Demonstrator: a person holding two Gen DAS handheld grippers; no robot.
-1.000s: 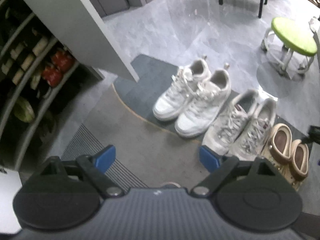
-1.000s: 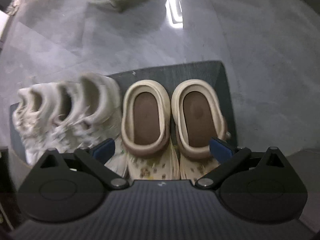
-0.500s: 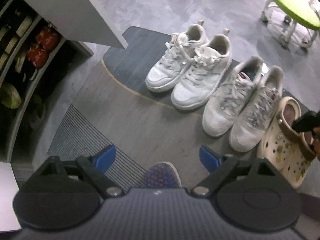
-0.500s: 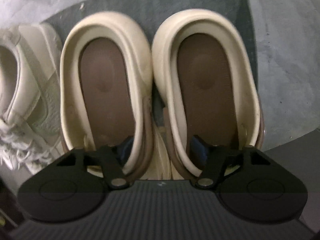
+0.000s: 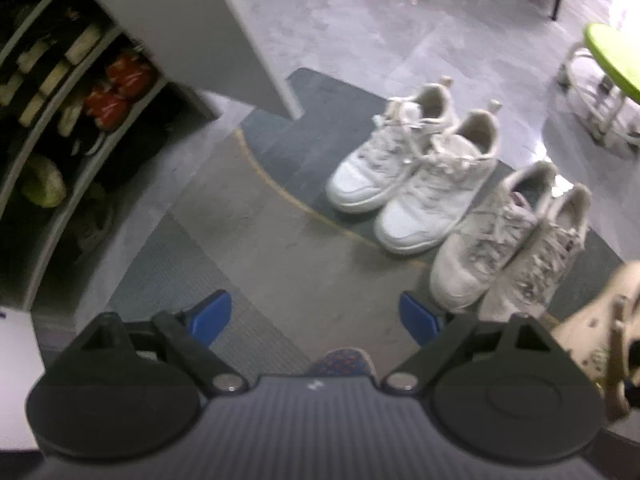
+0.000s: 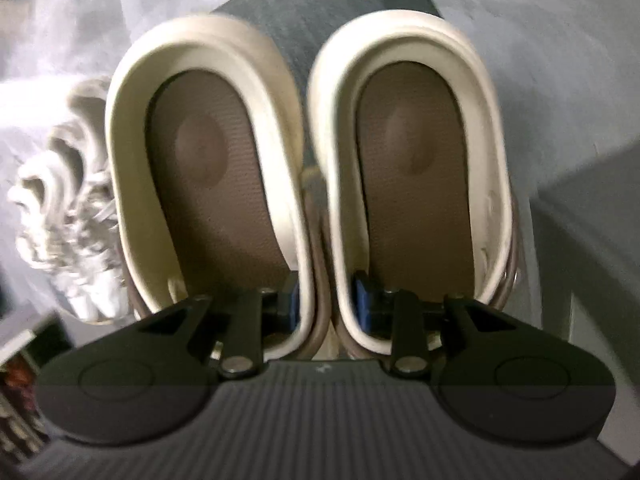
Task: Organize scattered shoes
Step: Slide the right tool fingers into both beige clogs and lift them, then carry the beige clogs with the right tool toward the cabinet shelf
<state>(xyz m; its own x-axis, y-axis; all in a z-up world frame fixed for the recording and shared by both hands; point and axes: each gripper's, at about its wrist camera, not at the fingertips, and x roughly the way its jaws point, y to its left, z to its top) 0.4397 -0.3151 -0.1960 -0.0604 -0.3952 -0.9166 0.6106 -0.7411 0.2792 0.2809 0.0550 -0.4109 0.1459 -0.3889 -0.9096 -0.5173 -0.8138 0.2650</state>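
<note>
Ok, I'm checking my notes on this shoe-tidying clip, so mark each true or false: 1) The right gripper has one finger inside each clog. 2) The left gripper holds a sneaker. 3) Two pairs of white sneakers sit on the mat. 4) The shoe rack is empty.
1) True: the right gripper pinches the inner walls of the two cream clogs together.
2) False: the left gripper is open and holds nothing.
3) True: two pairs of white sneakers stand side by side on the dark mat.
4) False: the shoe rack holds shoes, including a red pair.
</note>
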